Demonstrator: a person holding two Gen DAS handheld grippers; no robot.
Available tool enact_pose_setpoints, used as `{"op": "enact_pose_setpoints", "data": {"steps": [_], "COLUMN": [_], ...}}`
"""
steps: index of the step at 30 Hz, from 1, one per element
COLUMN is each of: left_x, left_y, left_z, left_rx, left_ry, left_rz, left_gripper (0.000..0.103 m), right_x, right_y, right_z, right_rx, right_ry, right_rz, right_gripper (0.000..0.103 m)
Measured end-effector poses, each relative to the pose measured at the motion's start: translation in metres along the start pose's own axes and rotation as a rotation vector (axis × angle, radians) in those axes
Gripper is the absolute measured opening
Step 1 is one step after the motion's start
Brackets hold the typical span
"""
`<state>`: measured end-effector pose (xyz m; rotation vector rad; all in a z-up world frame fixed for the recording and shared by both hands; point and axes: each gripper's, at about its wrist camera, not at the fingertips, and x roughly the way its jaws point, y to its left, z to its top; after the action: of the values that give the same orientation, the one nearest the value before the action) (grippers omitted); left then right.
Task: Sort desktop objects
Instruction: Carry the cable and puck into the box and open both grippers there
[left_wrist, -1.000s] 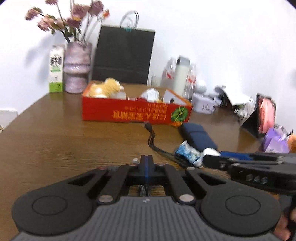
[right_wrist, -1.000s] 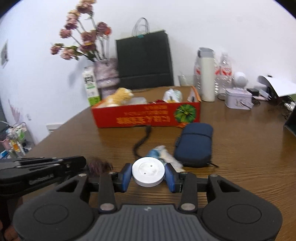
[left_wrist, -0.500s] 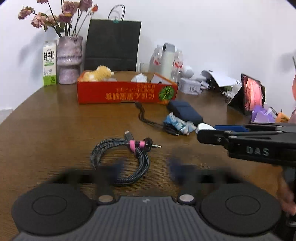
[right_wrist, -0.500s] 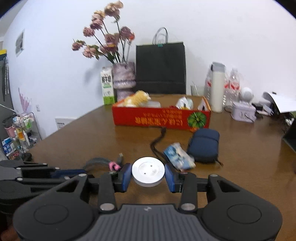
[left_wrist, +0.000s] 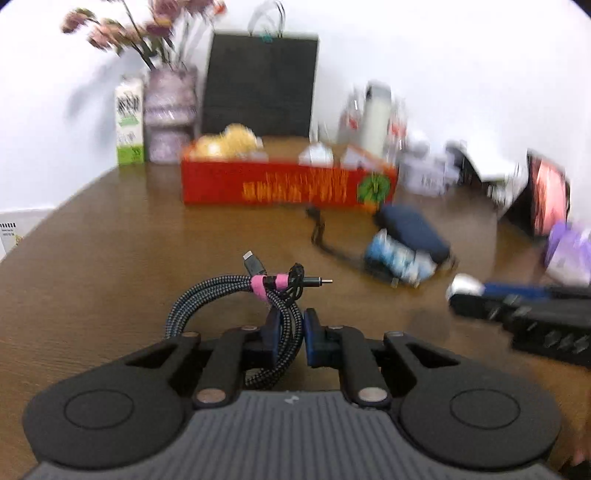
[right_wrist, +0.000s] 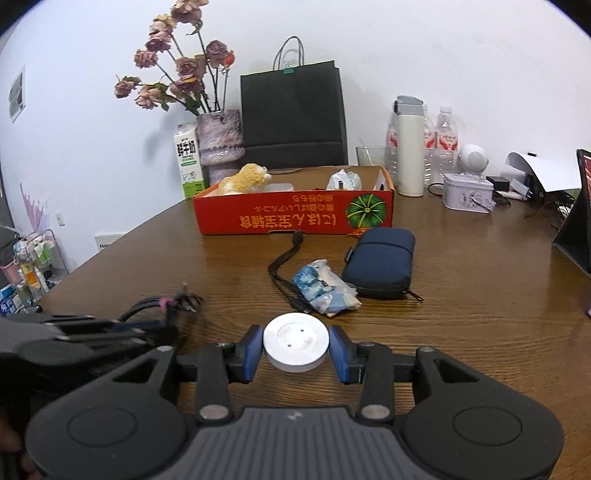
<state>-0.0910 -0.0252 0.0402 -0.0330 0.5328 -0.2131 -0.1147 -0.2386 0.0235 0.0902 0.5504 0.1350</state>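
Observation:
A coiled braided cable (left_wrist: 236, 295) with a pink tie lies on the brown table. My left gripper (left_wrist: 289, 330) is closing, its jaws squeezing the coil's right side, and the pads touch the strands. My right gripper (right_wrist: 295, 349) is shut on a white round puck (right_wrist: 295, 345) held just above the table. The red cardboard box (right_wrist: 293, 218) with a plush toy (right_wrist: 245, 179) and packets stands further back. A blue snack packet (right_wrist: 325, 288), a navy pouch (right_wrist: 380, 262) and a black strap (right_wrist: 282, 269) lie between box and grippers.
At the back stand a black paper bag (right_wrist: 293, 114), a vase of dried flowers (right_wrist: 219, 140), a milk carton (right_wrist: 188, 160), bottles (right_wrist: 410, 147) and a tin (right_wrist: 467, 192). A tablet (right_wrist: 576, 221) leans at the right. The table's left edge curves away.
The left gripper went from shut to wide open above the cable, then sank and closed its jaws onto the coil. The right gripper kept the puck and shifted sideways.

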Motion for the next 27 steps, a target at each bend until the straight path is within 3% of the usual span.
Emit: {"op": "enact_pose_setpoints", "data": {"steps": [8, 14, 18, 20, 23, 27], "left_x": [-0.022, 0.028, 0.104, 0.151, 0.220, 0.275], "left_y": [0.014, 0.019, 0.021, 0.025, 0.033, 0.031], "left_z": [0.061, 0.141, 0.202, 0.227, 0.244, 0.241], "left_rx": [-0.023, -0.052, -0.081, -0.120, -0.169, -0.182], "left_ry": [-0.145, -0.204, -0.127, -0.072, 0.038, 0.132], "left_rz": [-0.073, -0.126, -0.163, -0.146, -0.124, -0.116], "left_gripper": [0.013, 0.013, 0.013, 0.013, 0.013, 0.015], "right_x": [0.011, 0.031, 0.075, 0.110, 0.175, 0.244], "right_y": [-0.006, -0.017, -0.038, -0.053, -0.082, -0.095], "right_z": [0.017, 0.082, 0.152, 0.185, 0.223, 0.234], "right_rx": [0.104, 0.082, 0.072, 0.090, 0.168, 0.143], "right_ry": [-0.014, -0.116, -0.176, -0.174, -0.070, 0.092], "right_rz": [0.123, 0.139, 0.088, 0.072, 0.068, -0.045], "right_gripper": [0.038, 0.038, 0.038, 0.038, 0.038, 0.038]}}
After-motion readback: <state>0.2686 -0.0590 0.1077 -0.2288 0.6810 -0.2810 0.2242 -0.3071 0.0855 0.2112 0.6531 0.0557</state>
